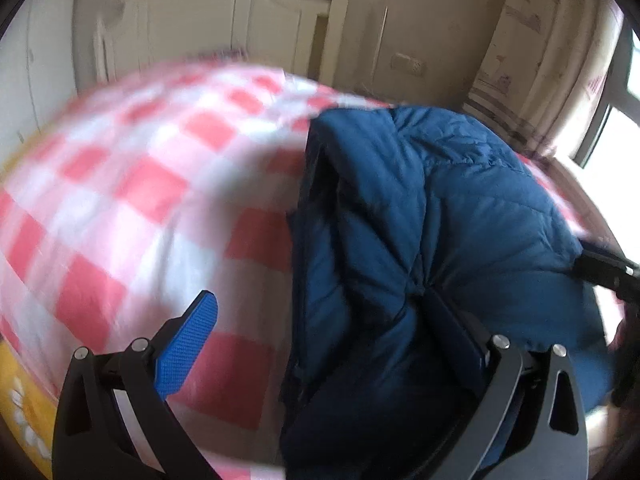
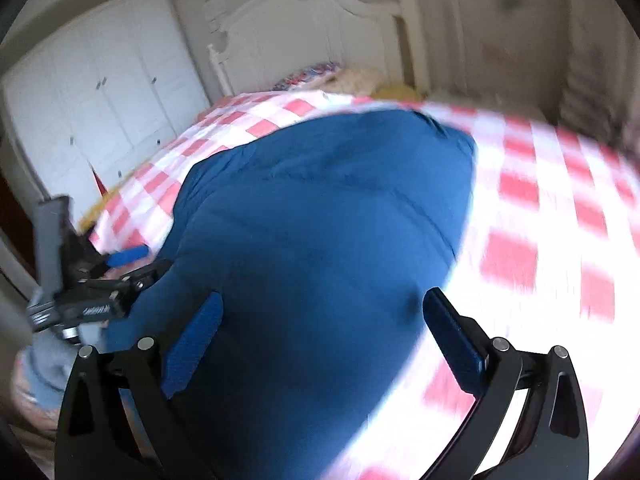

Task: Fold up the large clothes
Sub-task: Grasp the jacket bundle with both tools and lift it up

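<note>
My left gripper (image 1: 320, 320) has its jaws wide apart. Its left pad (image 1: 188, 344) stands free above the checked bedspread (image 1: 140, 184), and its right finger is pressed into a fold of the blue jacket (image 1: 420, 220), where the fabric gathers into a pucker; whether the cloth is really pinched I cannot tell, because the other pad does not touch it. My right gripper (image 2: 324, 320) is also wide open and holds nothing; the jacket (image 2: 320, 220) lies between and under its fingers, with the right finger (image 2: 452, 340) near the edge of the garment.

The jacket lies on the bed, on the pink and white bedspread (image 2: 540, 220). In the right wrist view its long axis runs away from me toward the white headboard (image 2: 312, 32). It is a quilted, puffy, dark blue garment. In the left wrist view it looks bunched and partly folded over itself, with a dark inner edge along its left side. Both views are blurred.
</note>
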Demonstrator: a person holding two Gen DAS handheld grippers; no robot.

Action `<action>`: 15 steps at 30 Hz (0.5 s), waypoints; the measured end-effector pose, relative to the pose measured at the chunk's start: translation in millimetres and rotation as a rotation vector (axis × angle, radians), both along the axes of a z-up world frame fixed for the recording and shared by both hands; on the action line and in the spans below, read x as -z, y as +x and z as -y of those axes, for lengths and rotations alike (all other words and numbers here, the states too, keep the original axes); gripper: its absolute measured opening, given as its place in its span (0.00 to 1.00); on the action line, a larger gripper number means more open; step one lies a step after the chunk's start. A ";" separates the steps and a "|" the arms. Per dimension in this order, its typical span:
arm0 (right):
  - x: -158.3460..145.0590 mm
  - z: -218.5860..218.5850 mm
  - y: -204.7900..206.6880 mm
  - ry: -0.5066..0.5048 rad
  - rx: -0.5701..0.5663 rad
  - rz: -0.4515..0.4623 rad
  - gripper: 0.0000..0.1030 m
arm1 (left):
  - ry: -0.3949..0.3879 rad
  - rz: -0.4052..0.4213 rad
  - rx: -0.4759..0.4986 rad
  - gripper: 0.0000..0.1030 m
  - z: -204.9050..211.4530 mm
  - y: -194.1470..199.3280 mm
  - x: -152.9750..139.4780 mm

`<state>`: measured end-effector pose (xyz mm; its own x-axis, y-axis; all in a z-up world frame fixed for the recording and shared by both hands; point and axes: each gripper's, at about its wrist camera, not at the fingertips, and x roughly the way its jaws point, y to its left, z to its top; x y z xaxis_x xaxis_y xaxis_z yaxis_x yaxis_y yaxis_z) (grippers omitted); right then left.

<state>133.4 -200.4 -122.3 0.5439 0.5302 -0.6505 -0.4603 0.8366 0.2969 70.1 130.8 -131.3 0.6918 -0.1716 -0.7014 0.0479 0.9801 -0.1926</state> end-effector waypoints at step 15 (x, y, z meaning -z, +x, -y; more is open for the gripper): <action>51.9 6.8 -23.6 0.293 -0.143 -0.185 0.78 | -0.470 -0.173 0.261 0.69 -29.2 8.4 21.3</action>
